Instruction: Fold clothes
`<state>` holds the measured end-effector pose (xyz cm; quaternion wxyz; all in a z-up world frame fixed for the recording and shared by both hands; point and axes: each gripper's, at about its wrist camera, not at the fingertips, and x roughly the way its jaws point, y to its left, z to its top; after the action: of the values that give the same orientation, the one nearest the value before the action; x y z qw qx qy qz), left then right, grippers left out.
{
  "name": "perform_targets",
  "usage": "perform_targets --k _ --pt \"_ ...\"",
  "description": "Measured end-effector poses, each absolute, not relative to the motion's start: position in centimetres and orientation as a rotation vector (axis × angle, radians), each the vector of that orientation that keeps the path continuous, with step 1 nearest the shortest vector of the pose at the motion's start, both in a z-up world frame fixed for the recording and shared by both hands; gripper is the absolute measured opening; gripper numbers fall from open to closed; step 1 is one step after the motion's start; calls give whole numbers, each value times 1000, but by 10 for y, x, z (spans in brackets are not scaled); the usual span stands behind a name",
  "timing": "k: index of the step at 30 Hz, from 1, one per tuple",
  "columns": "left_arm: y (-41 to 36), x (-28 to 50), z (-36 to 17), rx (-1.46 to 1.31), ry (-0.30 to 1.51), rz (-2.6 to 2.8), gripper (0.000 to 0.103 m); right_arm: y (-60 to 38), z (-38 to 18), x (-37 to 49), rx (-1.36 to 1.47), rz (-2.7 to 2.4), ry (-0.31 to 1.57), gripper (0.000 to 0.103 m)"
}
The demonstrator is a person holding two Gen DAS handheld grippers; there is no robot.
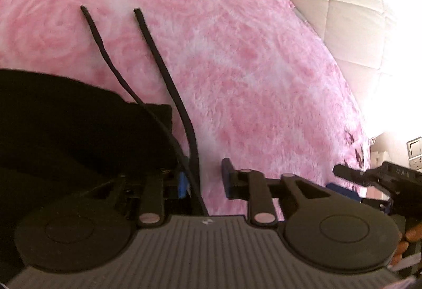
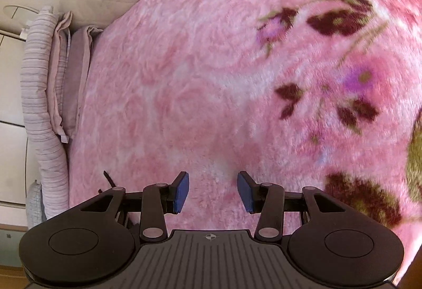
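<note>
On the pink blanket (image 1: 237, 77), a black garment (image 1: 66, 130) is seen beside the left gripper (image 1: 205, 180) — jaws parted, nothing gripped. The right gripper (image 2: 213, 192) is held agape — empty.

Both wrist views look closely down onto the same pink blanket (image 1: 237, 64).

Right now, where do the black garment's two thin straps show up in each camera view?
Left wrist: the straps run from centre-left down past the black garment toward the left tongs.
Right wrist: only a dark tip shows, lower left, by the right tongs.
Shared landmark: the pink blanket.
</note>
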<state>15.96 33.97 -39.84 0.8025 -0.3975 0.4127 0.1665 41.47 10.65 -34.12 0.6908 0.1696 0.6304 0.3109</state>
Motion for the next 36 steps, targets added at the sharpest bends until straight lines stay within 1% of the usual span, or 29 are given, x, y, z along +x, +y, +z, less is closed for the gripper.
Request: perform_targets --k 1,2,3,6,8,12,13,16,21,24,25,27,28,31,36 --pt "341 154 -395 -891 855 322 0 106 -341 413 378 694 1412 46" --pt "342 147 -391 -933 819 289 0 106 -341 411 376 693 1415 46" --pt "341 133 -384 -990 740 272 0 106 -341 409 374 696 1420 46" --pt "329 63 -345 -1045 530 310 2 108 -341 403 366 706 1438 46" --pt "313 11 -329 -1052 476 438 5 109 -342 398 355 718 1455 46" --pt "268 -76 -335 -1161 532 761 8 116 -345 385 297 755 1486 46" --pt "257 -98 -337 -1186 545 843 13 118 -344 381 277 768 1491 46" --pt "223 -163 -341 -1253 582 1087 14 125 -342 367 198 820 1505 46" --pt "205 -188 -333 -1228 611 1170 14 149 -321 333 33 1055 1440 46" --pt "215 -180 -332 -1208 571 1137 14 175 -309 305 -49 1223 1406 44" --pt "219 -178 -331 -1204 555 1124 14 183 -307 295 -76 1255 1394 34" --pt "226 -174 -329 -1206 518 1117 14 201 -308 276 -109 1315 1381 21" --pt "229 -173 -328 -1207 495 1114 14 210 -312 267 -118 1334 1389 18" --pt "230 -175 -329 -1211 470 1113 14 243 -332 239 -178 1368 1443 17" --pt "218 -203 -331 -1233 473 1136 14 270 -354 168 -393 1546 1631 17"
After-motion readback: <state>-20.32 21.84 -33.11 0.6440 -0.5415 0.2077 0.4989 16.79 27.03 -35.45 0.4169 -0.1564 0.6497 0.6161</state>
